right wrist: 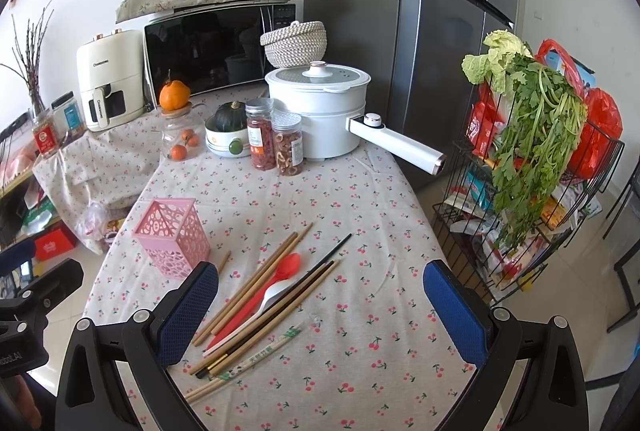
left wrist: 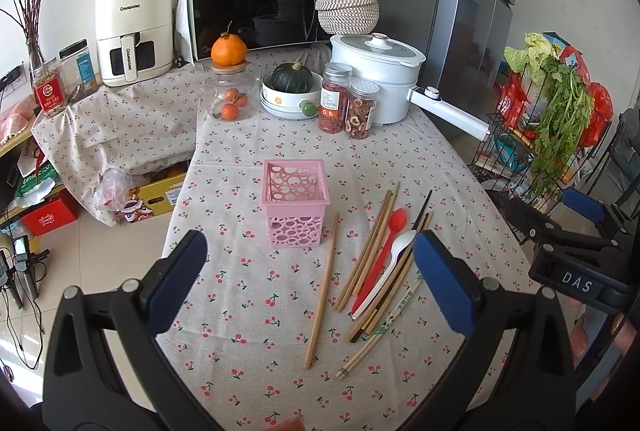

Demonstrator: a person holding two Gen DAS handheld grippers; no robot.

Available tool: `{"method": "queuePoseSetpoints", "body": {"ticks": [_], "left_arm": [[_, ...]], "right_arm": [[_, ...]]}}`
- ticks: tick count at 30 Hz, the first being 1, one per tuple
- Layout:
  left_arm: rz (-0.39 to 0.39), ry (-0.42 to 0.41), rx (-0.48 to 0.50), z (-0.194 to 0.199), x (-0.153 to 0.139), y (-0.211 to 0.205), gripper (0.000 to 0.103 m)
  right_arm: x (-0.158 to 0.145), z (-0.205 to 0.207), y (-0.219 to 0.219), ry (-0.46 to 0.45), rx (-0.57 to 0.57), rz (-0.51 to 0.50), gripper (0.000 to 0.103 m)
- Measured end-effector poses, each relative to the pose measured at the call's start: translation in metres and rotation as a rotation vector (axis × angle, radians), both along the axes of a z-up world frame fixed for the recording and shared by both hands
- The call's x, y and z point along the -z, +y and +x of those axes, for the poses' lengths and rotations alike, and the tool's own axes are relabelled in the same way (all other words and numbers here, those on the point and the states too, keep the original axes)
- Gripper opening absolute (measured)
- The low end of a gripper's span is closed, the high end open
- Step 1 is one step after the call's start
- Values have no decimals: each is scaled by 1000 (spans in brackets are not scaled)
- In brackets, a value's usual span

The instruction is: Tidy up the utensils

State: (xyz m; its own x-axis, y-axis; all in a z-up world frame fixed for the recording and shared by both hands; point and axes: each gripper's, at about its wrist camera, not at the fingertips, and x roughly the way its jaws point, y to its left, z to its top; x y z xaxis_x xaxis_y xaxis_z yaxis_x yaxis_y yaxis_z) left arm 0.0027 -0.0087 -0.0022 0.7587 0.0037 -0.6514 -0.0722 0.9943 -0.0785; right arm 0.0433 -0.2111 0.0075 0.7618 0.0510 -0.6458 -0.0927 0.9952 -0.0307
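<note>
A pink perforated holder [left wrist: 295,203] [right wrist: 173,237] stands upright and empty on the cherry-print tablecloth. Right of it lies a loose pile: a red spoon [left wrist: 382,255] [right wrist: 267,289], a white spoon [left wrist: 390,269] [right wrist: 264,305], several bamboo chopsticks [left wrist: 370,249] [right wrist: 256,281], dark chopsticks [right wrist: 320,265] and a paper-wrapped pair [right wrist: 268,353]. One chopstick [left wrist: 323,287] lies apart, nearer the holder. My left gripper [left wrist: 310,285] hovers open above the near table with nothing between its fingers. My right gripper [right wrist: 320,315] is open too, over the pile. The right gripper's body [left wrist: 576,243] shows at the left wrist view's right edge.
At the back stand a white electric pot [left wrist: 376,75] with a long handle [right wrist: 396,143], two jars [left wrist: 348,103], a bowl with a squash [left wrist: 290,87], a glass jar of oranges [left wrist: 231,91], a microwave [left wrist: 264,11] and an air fryer [left wrist: 134,31]. A wire rack with greens [right wrist: 532,159] stands beside the table's right edge.
</note>
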Motion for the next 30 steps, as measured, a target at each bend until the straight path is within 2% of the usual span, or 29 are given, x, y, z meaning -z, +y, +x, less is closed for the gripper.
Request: {"method": "queuePoseSetpoints", "body": {"ticks": [19,23,27,30], "left_arm": [[15,-1,4,0,3,1,102],[47,0,22,7,3,-2,102],[32,50,77,25,9,-7,102],[42,117,156,44,15,-17,102]], "right_arm": [[1,1,-1,3,1,-2,103],[8,5,0,20,-6,-32,103],[15,21,-5,50,6,-73,103],[23,37,-16,105,23,-68,103]]}}
